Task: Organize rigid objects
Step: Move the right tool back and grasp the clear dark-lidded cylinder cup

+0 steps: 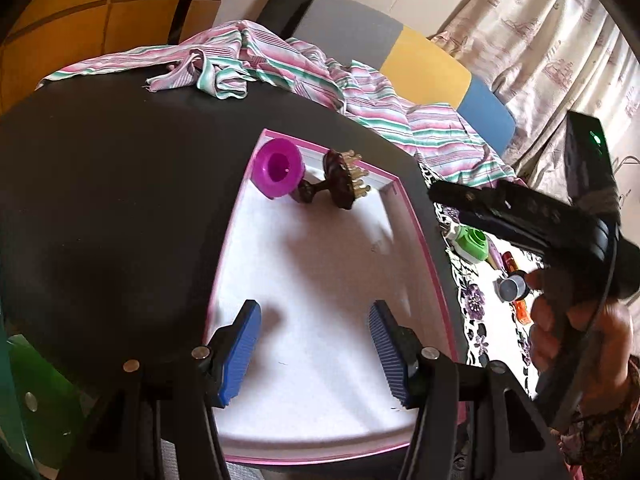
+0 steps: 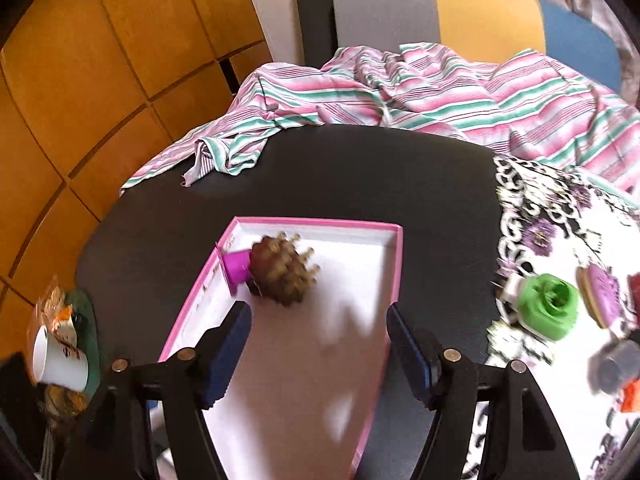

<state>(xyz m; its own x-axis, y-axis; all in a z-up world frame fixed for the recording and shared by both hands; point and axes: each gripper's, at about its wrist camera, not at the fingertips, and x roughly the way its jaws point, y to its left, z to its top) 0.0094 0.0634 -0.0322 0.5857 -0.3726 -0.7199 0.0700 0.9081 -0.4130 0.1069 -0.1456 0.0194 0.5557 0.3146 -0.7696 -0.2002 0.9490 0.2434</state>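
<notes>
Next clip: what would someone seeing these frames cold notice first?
Probably the pink-rimmed white box on the dark table, with a purple cup lying beside a brown bristled brush at its far end. Next, the floral cloth to the right carrying a green container and other small items. Both the left gripper and the right gripper hang open over the box, holding nothing.

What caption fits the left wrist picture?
Open left gripper hovers over pink-rimmed box holding purple cup and brown brush.
</notes>
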